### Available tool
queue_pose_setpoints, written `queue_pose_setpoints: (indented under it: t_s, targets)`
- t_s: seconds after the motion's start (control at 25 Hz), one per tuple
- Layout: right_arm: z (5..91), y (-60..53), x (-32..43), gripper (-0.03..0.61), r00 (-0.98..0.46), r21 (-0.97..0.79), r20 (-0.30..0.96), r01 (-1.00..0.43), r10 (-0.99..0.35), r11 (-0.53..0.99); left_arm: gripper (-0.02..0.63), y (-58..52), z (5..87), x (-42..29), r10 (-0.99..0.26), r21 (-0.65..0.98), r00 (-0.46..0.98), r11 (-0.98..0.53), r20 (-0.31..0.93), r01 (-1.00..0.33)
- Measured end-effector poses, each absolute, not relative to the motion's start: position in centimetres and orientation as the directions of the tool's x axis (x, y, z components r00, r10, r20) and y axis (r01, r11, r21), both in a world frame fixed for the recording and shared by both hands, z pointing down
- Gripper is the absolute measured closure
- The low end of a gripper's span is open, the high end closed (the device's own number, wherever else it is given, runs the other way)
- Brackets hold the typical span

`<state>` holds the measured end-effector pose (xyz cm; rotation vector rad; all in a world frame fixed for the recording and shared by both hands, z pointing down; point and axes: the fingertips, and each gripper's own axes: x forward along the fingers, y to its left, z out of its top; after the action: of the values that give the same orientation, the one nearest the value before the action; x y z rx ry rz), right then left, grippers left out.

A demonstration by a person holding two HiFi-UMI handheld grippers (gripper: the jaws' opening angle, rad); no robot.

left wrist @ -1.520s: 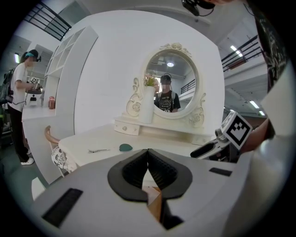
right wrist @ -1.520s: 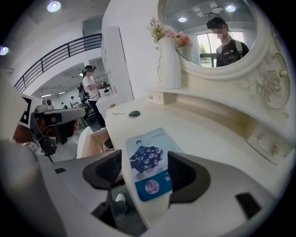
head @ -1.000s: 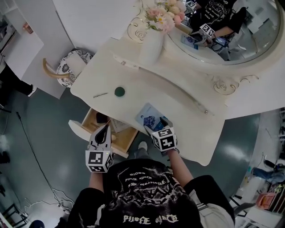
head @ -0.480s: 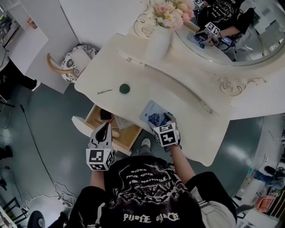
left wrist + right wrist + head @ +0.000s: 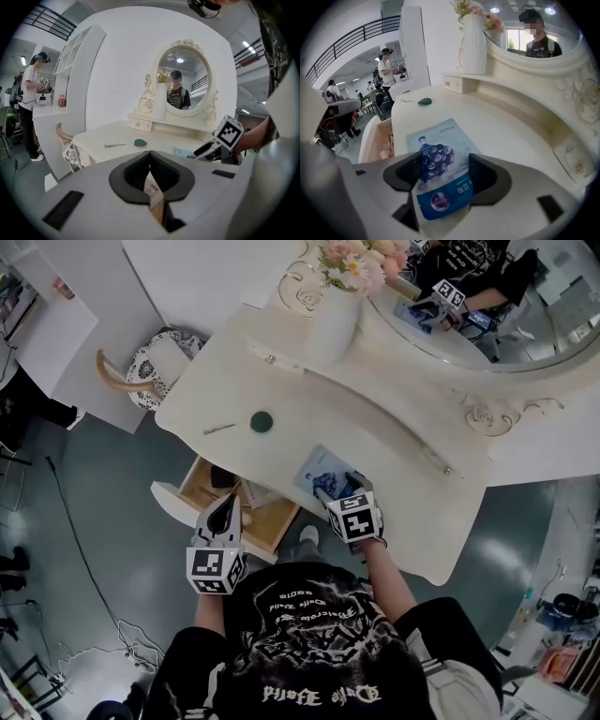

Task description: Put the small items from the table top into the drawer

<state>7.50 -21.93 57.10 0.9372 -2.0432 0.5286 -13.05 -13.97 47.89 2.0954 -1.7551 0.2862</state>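
Observation:
A blue sachet (image 5: 317, 476) lies flat on the white dressing table (image 5: 394, 456) near its front edge. My right gripper (image 5: 343, 489) points down at it. Its jaws stand wide on either side of the sachet's (image 5: 440, 154) near end. They have just been closing a little, and the pads do not press on it. My left gripper (image 5: 223, 512) hovers over the open drawer (image 5: 184, 511) with its jaws shut and nothing in them (image 5: 149, 157). A small green round item (image 5: 262, 421) and a thin hair clip (image 5: 218, 428) lie at the table's left end.
The drawer holds a dark item (image 5: 221, 477) and a pale one (image 5: 258, 498). A white vase (image 5: 330, 329) of flowers stands by the oval mirror (image 5: 506, 334) at the back. A patterned stool (image 5: 155, 371) sits left of the table. A person (image 5: 33, 108) stands farther left.
Both grippers stay nearly where they were, the right over the sachet and the left over the drawer. Only the head view has shifted a little.

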Motion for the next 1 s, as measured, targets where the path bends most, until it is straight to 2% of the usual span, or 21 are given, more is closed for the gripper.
queue_pose_setpoints:
  t_s: [0.56,0.76,0.92,1.0]
  targets:
    - [57.0,-22.8,8.4,0.392,-0.401,-0.053,0.815,-0.77,-0.419,0.636,0.598,-13.5,47.9,-12.3,-0.896,0.163,0.197,-0.142,0.399,-0.976]
    - [56.9,-23.5,9.2,0.479,-0.402,-0.066,0.805,-0.791,-0.436,0.608,0.598,-13.0,47.9,-12.4,-0.898,0.165,0.187,-0.131,0.398,-0.978]
    - [56.7,-23.6,9.2,0.487,-0.399,-0.046,0.796,-0.79,-0.455,0.611,0.598,-12.8,47.6,-12.4,-0.902,0.164,0.184,-0.128,0.391,-0.978]
    - [56.4,-23.5,9.0,0.511,-0.398,-0.032,0.791,-0.785,-0.464,0.619,0.598,-12.7,47.5,-12.4,-0.904,0.162,0.179,-0.125,0.388,-0.979]
